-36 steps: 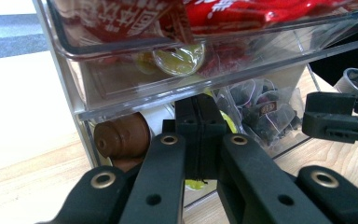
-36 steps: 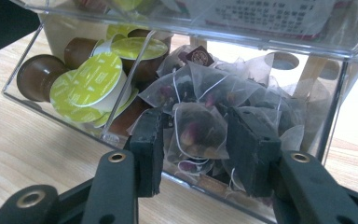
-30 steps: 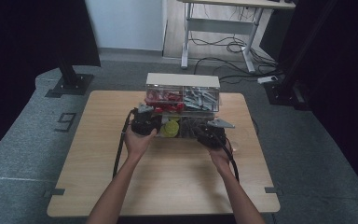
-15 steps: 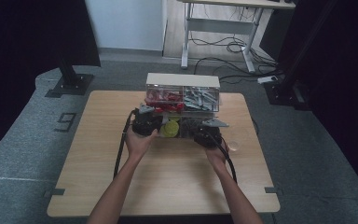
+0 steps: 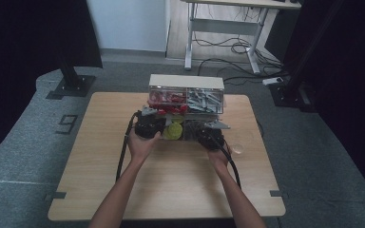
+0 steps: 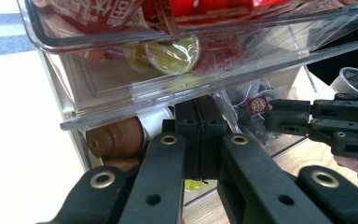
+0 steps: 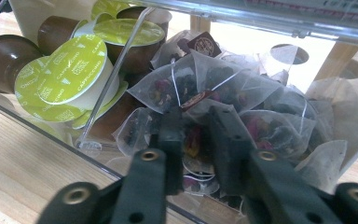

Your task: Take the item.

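Observation:
A clear drawer organizer [image 5: 186,81] stands at the table's far middle, its lower drawer [image 7: 51,135] pulled out toward me. That drawer holds green-lidded coffee capsules [image 7: 70,70] on the left and mesh tea bags [image 7: 270,126] on the right. My right gripper [image 7: 195,122] reaches down into the tea bags. Its jaws have just been closing and now pinch a tea bag [image 7: 193,140] with pink and dark leaves. My left gripper [image 6: 198,109] is shut, its tips tucked under the upper drawer [image 6: 168,93] beside a brown capsule [image 6: 116,137]. I see nothing between its pads.
The upper tier holds red packets [image 5: 166,99] and silvery sachets [image 5: 204,99]. A small clear cup [image 5: 238,148] sits on the table right of my right hand. Bare wood [image 5: 171,185] stretches in front of the organizer. The floor beyond has a desk frame and cables.
The right gripper has edged slightly forward and left into the drawer. The left gripper and the organizer have stayed put.

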